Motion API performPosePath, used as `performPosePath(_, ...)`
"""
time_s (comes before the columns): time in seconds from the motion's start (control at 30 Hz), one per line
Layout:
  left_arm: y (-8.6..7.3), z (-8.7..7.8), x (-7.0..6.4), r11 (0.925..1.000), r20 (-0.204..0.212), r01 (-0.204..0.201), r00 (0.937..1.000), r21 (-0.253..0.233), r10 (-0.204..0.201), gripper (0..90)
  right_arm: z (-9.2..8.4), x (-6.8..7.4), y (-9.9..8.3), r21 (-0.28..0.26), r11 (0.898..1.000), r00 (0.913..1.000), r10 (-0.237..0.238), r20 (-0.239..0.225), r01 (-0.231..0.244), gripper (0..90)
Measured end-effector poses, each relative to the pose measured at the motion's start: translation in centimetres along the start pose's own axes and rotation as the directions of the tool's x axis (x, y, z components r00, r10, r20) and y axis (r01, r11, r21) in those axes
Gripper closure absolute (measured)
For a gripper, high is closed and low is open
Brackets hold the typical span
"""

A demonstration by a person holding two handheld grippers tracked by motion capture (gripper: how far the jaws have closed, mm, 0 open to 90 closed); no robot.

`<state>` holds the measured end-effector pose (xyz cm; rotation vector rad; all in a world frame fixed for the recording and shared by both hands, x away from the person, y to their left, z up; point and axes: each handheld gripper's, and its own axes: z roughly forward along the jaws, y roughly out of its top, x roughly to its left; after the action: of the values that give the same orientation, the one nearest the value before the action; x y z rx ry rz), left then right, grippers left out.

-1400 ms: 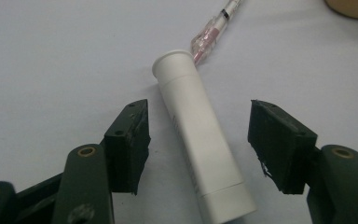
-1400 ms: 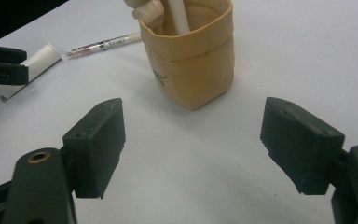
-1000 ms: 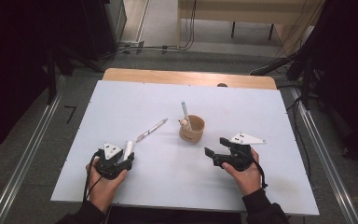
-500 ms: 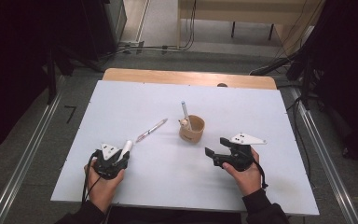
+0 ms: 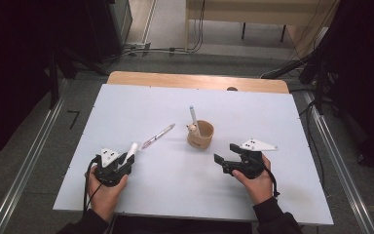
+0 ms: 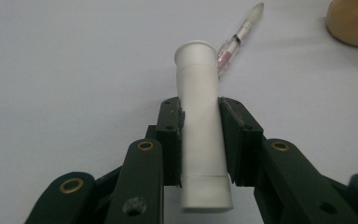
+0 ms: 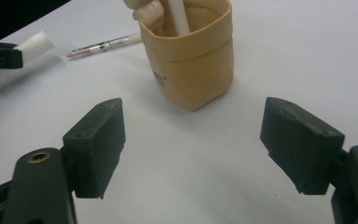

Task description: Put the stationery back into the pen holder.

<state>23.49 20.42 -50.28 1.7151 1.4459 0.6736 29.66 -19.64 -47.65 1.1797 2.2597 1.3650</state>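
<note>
My left gripper (image 5: 125, 160) sits near the table's front left. Its jaws have just been closing and are now shut on a white tube-shaped marker (image 6: 200, 116), whose capped end (image 5: 133, 147) sticks out toward the far right. Just beyond it a clear pen with pink markings (image 5: 158, 136) lies flat on the table. A tan cup (image 5: 200, 135) stands mid-table with a white pen (image 5: 194, 117) and a small figure in it. My right gripper (image 7: 193, 135) rests open at the front right, jaws wide and pointed at the cup (image 7: 191, 60), nothing between them.
The white table (image 5: 175, 185) has a wooden strip (image 5: 195, 80) along its far edge. Metal rails run on the floor at both sides. Dark furniture and cables stand beyond the table.
The left gripper's jaws have closed on the white marker, which now leans a little more to the right. The right gripper, the cup and the pen on the table have stayed put.
</note>
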Motion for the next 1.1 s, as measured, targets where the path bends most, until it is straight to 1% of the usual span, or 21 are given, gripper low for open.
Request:
performPosePath(0.07, 0.1, -0.1, -0.1, 1.0000, 0.011, 0.003, 0.9999, -0.002, -0.002, 71.7, 0.0, 0.0, 0.0, -0.002, 1.000, 1.0000, -0.001, -0.001, 0.001, 20.5)
performPosePath(0.2, 0.3, -0.4, -0.4, 0.9997, 0.037, 0.001, 0.9993, -0.023, 0.000, 71.6, 0.0, 0.1, 0.1, -0.004, 1.000, 1.0000, -0.003, -0.004, 0.003, 20.5)
performPosePath(0.27, 0.4, -0.5, -0.7, 0.9995, 0.052, -0.006, 0.9986, -0.032, 0.007, 71.7, 0.0, 0.1, 0.1, -0.005, 1.000, 1.0000, -0.001, -0.005, 0.001, 20.5)
performPosePath(0.4, 0.6, -0.5, -1.3, 0.9993, 0.081, -0.006, 0.9966, -0.036, 0.009, 71.6, 0.1, 0.2, 0.1, -0.004, 1.000, 1.0000, -0.001, -0.004, 0.001, 20.5)
performPosePath(0.53, 0.9, -0.5, -1.9, 0.9986, 0.102, -0.013, 0.9946, -0.051, 0.018, 71.6, 0.2, 0.2, 0.2, -0.005, 1.000, 1.0000, -0.001, -0.004, 0.001, 20.5)
performPosePath(0.67, 1.3, -0.3, -2.7, 0.9979, 0.128, -0.021, 0.9913, -0.061, 0.029, 71.7, 0.3, 0.2, 0.2, -0.004, 1.000, 1.0000, -0.002, -0.005, 0.002, 20.5)
performPosePath(0.83, 1.7, 0.0, -3.6, 0.9966, 0.169, -0.030, 0.9848, -0.077, 0.042, 71.7, 0.3, 0.4, 0.4, -0.011, 1.000, 0.9999, -0.001, -0.012, 0.001, 20.5)
performPosePath(1.03, 2.2, 0.3, -4.5, 0.9947, 0.201, -0.038, 0.9780, -0.095, 0.057, 71.7, 0.4, 0.8, 0.7, -0.019, 1.000, 0.9997, -0.003, -0.024, 0.002, 20.5)
performPosePath(1.1, 2.3, 0.4, -4.9, 0.9943, 0.214, -0.043, 0.9749, -0.097, 0.063, 71.7, 0.5, 1.0, 0.8, -0.022, 1.000, 0.9996, -0.002, -0.029, 0.002, 20.5)
